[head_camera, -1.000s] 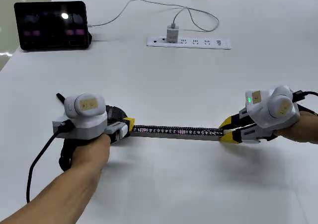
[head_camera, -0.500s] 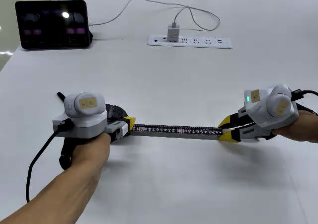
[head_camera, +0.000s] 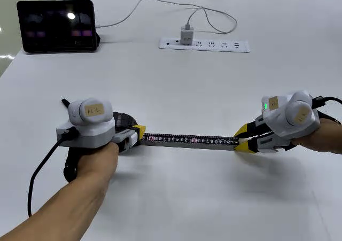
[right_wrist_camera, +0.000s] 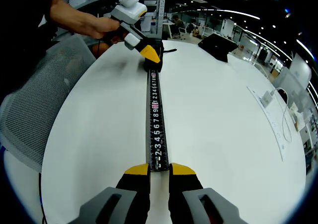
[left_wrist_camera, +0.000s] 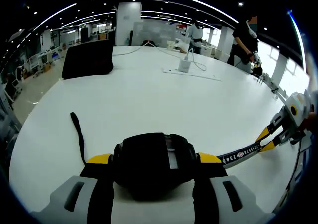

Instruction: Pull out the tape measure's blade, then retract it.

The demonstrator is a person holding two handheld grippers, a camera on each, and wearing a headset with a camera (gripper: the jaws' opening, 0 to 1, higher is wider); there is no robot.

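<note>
While the left gripper (head_camera: 138, 134) clenches the tape measure (left_wrist_camera: 154, 164) at centre left, the right gripper (head_camera: 245, 138) pinches its drawn-out blade (head_camera: 189, 140).

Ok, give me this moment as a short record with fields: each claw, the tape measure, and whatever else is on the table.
left claw: shut around the black tape measure case
right claw: shut on the blade at its tip
blade state: pulled out, straight between the two claws, numbers facing up
table: white
far side: dark tablet; power strip with a white charger plugged in
task stage: blade out, not yet retracted
</note>
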